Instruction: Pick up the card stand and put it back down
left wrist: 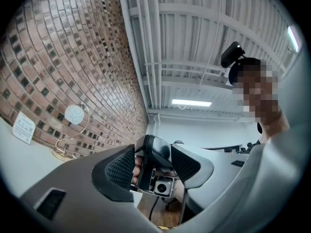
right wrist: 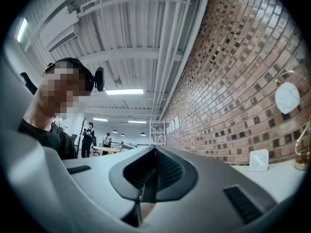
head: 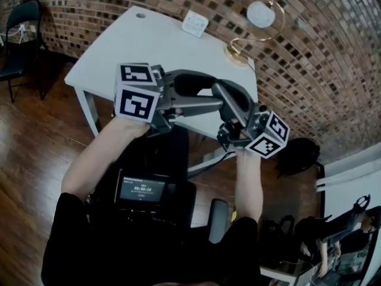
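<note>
Right now my left gripper (left wrist: 153, 166) gapes open and my right gripper (right wrist: 154, 171) is pinched shut on nothing. Both face each other, seemingly idle, while the card stand (head: 255, 33) sits untouched at the table's (head: 149, 46) far corner.

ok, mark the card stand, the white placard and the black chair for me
card stand (head: 236, 53), head view, on its gold base.
white placard (head: 194, 23), head view, middle of its face.
black chair (head: 22, 18), head view, on the backrest.
</note>
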Available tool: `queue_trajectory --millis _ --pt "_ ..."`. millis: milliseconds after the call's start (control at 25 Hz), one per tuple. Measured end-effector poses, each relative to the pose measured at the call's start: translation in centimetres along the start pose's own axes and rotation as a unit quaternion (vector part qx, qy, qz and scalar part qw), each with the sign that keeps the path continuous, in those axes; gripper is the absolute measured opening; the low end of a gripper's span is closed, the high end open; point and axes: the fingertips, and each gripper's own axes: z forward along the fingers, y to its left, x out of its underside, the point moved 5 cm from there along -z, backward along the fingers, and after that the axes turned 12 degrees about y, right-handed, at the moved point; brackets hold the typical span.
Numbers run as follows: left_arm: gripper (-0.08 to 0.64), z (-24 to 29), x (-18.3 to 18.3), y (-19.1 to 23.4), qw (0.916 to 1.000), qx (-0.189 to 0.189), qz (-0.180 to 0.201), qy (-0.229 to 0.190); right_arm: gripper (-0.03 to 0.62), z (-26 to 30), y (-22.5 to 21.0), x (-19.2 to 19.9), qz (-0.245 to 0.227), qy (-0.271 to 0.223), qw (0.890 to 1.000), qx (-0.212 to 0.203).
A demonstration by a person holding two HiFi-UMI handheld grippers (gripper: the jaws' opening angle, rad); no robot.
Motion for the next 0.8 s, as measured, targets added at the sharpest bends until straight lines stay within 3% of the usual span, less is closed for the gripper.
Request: queue_trajectory --millis 240,400,600,800 --pt "0.224 0.0 2.8 3.4 0.9992 -0.004 -0.04 -0.002 0.009 0.3 -3.2 3.7 0.053 0.001 0.998 -0.018" --pt "0.224 -1.1 0.3 7.0 0.9998 -0.006 -0.021 0.002 0.009 2.4 -6.9 2.2 0.035 -0.019 0.999 -0.02" --pt "0.224 -2.1 1.5 7.6 0.9994 -0.005 -0.035 0.0 0.009 2.9 -7.3 3.5 0.056 -0.02 0.998 -0.02" --pt "0.224 -2.9 -0.9 10.1 0.9999 -0.006 -0.014 -0.006 0.009 3.7 -10.4 1.9 0.048 -0.018 0.999 -0.013"
